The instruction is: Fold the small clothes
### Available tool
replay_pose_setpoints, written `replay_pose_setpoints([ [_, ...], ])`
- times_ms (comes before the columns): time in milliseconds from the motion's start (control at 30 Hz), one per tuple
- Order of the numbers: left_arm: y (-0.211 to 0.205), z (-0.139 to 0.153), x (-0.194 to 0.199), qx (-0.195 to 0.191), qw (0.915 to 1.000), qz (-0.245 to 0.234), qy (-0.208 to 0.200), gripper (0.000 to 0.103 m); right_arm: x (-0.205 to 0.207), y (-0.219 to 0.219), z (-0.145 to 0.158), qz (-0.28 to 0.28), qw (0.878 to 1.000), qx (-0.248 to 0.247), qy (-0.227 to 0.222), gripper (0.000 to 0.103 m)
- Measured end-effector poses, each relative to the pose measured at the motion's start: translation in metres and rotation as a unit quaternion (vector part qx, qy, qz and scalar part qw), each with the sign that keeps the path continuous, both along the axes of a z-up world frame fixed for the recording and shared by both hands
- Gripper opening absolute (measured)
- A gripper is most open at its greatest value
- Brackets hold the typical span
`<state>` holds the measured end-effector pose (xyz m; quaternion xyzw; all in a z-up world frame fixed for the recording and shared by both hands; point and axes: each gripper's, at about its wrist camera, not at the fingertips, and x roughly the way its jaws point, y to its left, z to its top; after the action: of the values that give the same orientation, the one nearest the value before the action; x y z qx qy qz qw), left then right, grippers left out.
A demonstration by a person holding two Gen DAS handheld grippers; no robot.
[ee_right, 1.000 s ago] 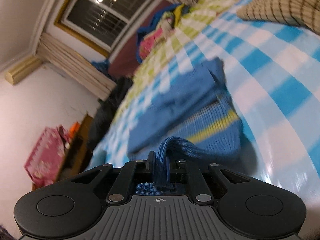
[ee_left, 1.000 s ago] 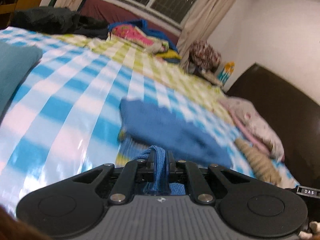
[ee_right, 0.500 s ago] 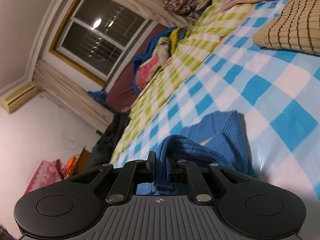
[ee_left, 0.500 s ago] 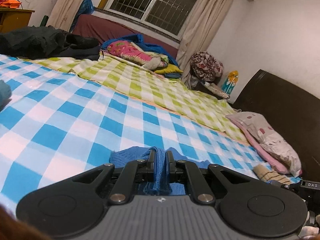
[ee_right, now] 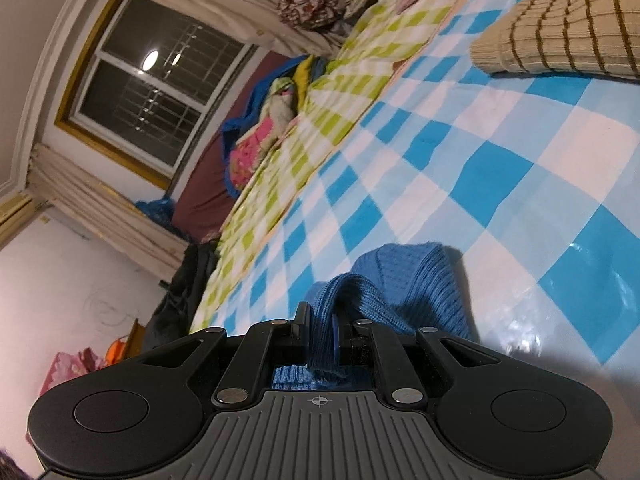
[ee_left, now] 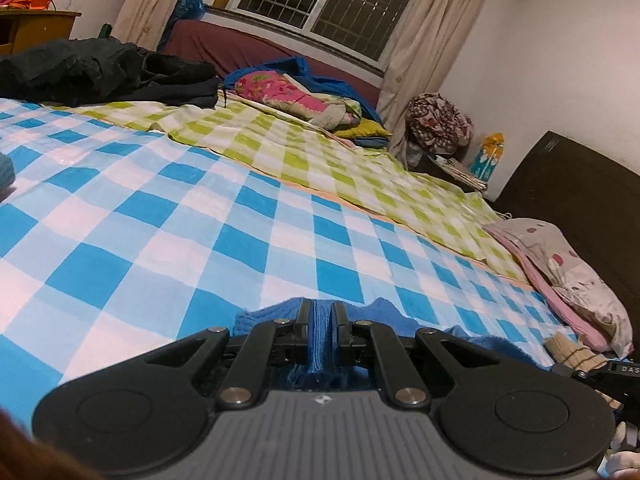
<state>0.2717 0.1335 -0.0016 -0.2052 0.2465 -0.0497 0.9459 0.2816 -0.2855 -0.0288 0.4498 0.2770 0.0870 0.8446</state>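
While both tools (ee_left: 320, 320) (ee_right: 321, 328) stay clamped, blue knit (ee_right: 416, 280) now bunched near.

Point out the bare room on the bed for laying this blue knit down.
Free: blue checked sheet ahead of the blue knit, up to the green checked sheet. Crowded: striped beige garment and pillow on the headboard side, dark clothes far back.

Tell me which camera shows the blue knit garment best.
The right wrist view: the blue knit garment shows its ribbed fabric rising from the checked sheet into the right tongs. The left wrist view shows only a pinched fold and edges behind the left tongs.
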Motion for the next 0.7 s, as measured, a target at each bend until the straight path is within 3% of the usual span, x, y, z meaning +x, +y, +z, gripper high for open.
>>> replay_pose_setpoints([
  [267,-0.003,0.0,0.01,0.031,0.9991,0.028,0.002,0.015,0.018,-0.002,-0.006,0.002,1.0,0.02,0.013,0.016],
  [333,0.0,0.0,0.012,0.028,0.9989,0.038,0.008,0.015,0.018,-0.002,-0.005,0.001,1.0,0.021,0.011,0.025],
  [367,0.002,0.0,0.012,0.026,0.9987,0.042,0.01,0.016,0.018,-0.003,-0.005,-0.001,1.0,0.02,0.008,0.035],
  [400,0.004,0.0,0.011,0.025,0.9985,0.047,0.01,0.016,0.016,-0.003,-0.003,-0.005,1.0,0.013,0.002,0.04],
  [533,0.008,0.001,0.006,0.024,0.9979,0.06,0.007,0.019,0.011,-0.001,0.006,-0.006,1.0,-0.029,-0.012,0.04],
  [700,0.0,0.006,-0.01,0.057,0.9969,0.053,-0.01,0.02,0.011,0.005,0.012,-0.008,0.993,-0.113,-0.015,0.041],
])
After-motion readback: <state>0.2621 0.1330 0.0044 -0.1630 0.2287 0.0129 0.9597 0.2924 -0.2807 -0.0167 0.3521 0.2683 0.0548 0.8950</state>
